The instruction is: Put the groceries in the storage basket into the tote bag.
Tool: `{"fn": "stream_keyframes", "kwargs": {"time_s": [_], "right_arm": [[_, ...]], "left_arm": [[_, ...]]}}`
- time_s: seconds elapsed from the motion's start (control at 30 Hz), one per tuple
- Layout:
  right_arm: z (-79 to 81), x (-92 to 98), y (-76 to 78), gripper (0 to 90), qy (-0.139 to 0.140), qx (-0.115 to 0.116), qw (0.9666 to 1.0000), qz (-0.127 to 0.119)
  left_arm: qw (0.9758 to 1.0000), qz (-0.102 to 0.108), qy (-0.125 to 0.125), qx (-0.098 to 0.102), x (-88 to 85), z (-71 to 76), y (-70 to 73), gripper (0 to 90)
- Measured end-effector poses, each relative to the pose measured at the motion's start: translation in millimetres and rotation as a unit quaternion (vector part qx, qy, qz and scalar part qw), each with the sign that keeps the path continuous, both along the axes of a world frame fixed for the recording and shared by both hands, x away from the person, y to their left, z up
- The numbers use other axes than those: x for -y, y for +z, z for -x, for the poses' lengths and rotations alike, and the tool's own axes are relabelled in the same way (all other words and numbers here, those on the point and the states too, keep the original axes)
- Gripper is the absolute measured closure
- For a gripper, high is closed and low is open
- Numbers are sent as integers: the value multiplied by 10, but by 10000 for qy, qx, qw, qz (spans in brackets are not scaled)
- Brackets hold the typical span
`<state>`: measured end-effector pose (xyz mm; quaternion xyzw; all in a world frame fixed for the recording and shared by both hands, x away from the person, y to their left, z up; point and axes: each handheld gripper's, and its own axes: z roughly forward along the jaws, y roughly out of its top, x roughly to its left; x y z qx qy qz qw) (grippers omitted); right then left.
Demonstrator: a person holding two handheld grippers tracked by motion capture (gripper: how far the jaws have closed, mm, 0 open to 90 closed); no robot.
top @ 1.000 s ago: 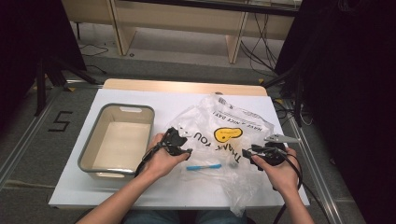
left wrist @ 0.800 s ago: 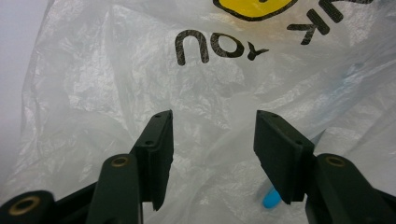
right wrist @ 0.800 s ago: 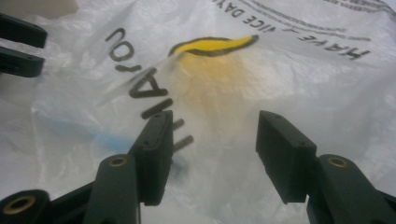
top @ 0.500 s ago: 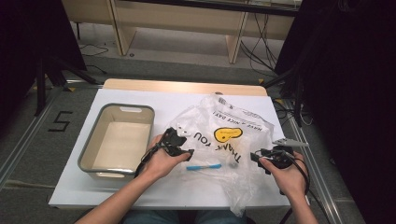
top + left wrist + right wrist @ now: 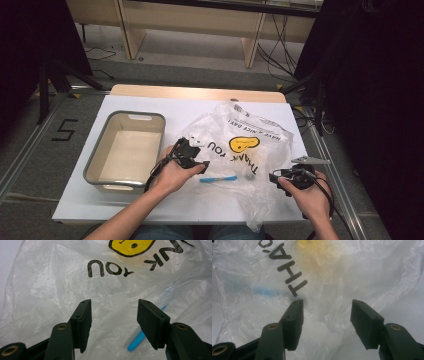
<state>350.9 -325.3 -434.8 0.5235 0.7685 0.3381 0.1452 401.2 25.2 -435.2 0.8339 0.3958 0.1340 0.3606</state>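
Crinkled translucent plastic bag (image 5: 250,150), slim blue stick (image 5: 218,178)

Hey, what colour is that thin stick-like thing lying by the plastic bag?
Light blue. The thin stick shows best in the left gripper view, under the plastic bag.

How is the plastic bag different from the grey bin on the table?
The plastic bag is thin, see-through and crumpled flat, printed with black letters and a yellow face; the grey bin is rigid, opaque and plain. The bag covers a blue stick; the bin holds nothing. Both rest on the white table.
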Motion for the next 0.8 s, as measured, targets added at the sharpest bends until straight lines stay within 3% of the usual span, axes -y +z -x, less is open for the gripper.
{"fn": "stream_keyframes", "kwargs": {"time_s": [0.37,0.8], "right_arm": [[43,1,-51,448,-30,-199,9998,2],[68,-8,-167,468,-270,-952,9948,245]], "left_arm": [[10000,27,21,-31,-53,20,-20,453],[10000,21,-1,-38,-77,38,-40,456]]}}
